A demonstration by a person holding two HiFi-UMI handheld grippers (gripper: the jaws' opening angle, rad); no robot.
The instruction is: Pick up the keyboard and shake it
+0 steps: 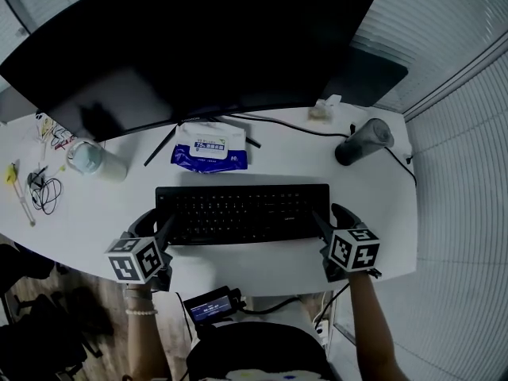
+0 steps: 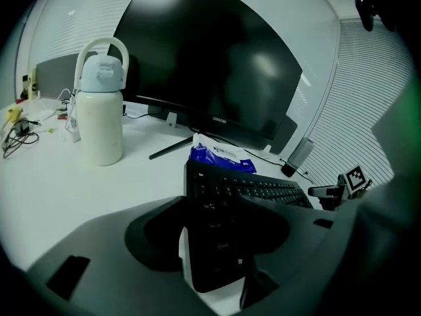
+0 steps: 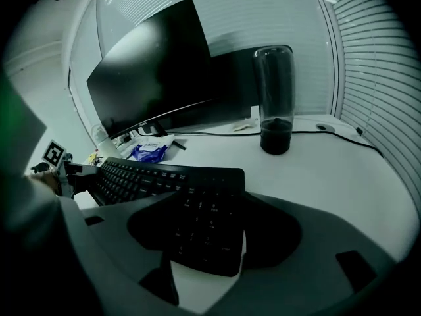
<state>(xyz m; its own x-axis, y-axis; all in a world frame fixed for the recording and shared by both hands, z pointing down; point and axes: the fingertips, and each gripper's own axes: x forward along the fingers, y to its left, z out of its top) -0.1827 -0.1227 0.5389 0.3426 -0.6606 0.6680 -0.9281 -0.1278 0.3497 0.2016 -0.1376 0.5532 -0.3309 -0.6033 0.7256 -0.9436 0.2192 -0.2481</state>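
Observation:
A black keyboard (image 1: pixel 242 213) lies flat on the white desk (image 1: pixel 238 268), in front of the monitor. My left gripper (image 1: pixel 159 222) stands at its left end and my right gripper (image 1: pixel 329 217) at its right end. In the left gripper view the keyboard's (image 2: pixel 250 186) near end sits between the wide jaws of the left gripper (image 2: pixel 220 206), and a strip of white desk shows beside it. In the right gripper view the keyboard's (image 3: pixel 145 176) right end lies likewise inside the right gripper (image 3: pixel 210 206). Both grippers are open around the keyboard.
A large dark monitor (image 1: pixel 190 46) stands behind the keyboard, with a blue pack of wipes (image 1: pixel 210 148) under it. A white bottle (image 1: pixel 95 159) and loose cables (image 1: pixel 44 189) are at the left. A dark tumbler (image 1: pixel 363 141) stands at the right, near the desk's edge.

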